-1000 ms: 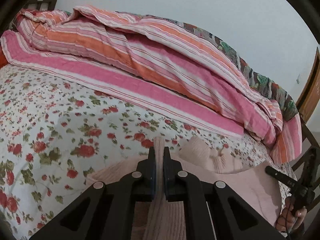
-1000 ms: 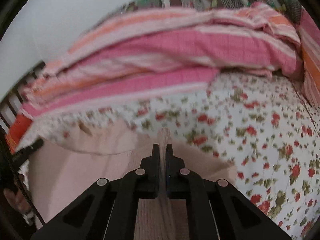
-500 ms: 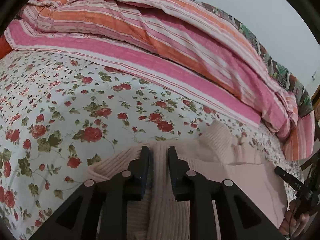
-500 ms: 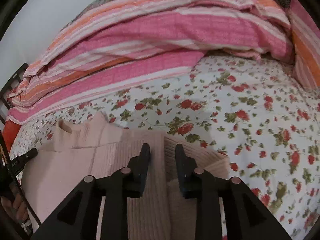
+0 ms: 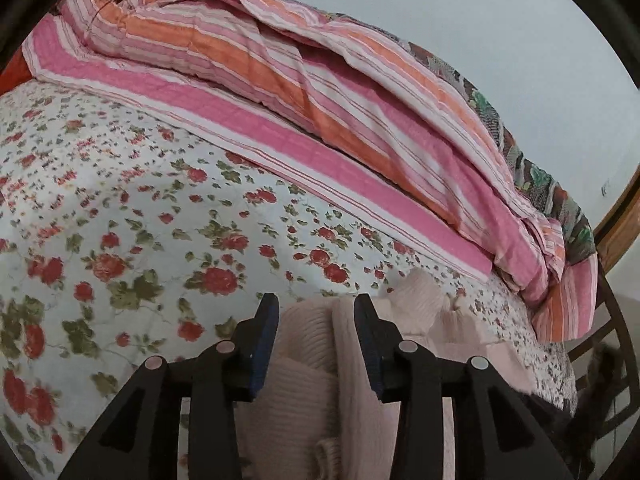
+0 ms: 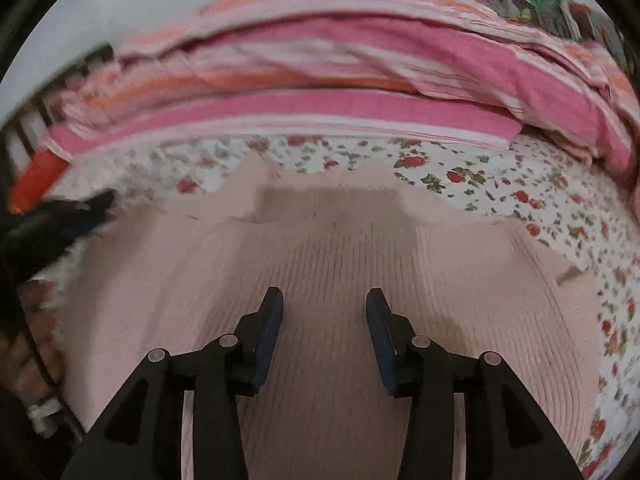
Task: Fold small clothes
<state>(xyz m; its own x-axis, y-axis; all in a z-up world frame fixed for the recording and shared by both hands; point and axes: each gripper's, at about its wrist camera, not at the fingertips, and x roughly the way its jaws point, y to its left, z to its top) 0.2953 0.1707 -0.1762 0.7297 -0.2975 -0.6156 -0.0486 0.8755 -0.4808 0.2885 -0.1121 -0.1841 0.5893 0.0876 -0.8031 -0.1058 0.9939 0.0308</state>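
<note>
A pale pink ribbed knit sweater (image 6: 328, 264) lies on the floral bedsheet (image 5: 120, 216). In the left wrist view its folded edge and a bunched fold (image 5: 316, 344) lie between the jaws of my left gripper (image 5: 316, 308), which are opening; the pads stand apart from the knit. My right gripper (image 6: 324, 304) hovers over the flat middle of the sweater, its jaws opening too, with only the cloth beneath them and nothing pinched. The other gripper shows as a dark blur at the left edge (image 6: 60, 220) of the right wrist view.
A rolled pink, orange and white striped quilt (image 5: 320, 92) lies along the back of the bed against a pale wall. A wooden bed frame (image 5: 624, 216) rises at the right. The floral sheet spreads wide to the left of the sweater.
Both grippers were shut on sweater folds and have let go, their jaws now apart. The right gripper swung over the sweater's flat middle; the left shifted slightly.
</note>
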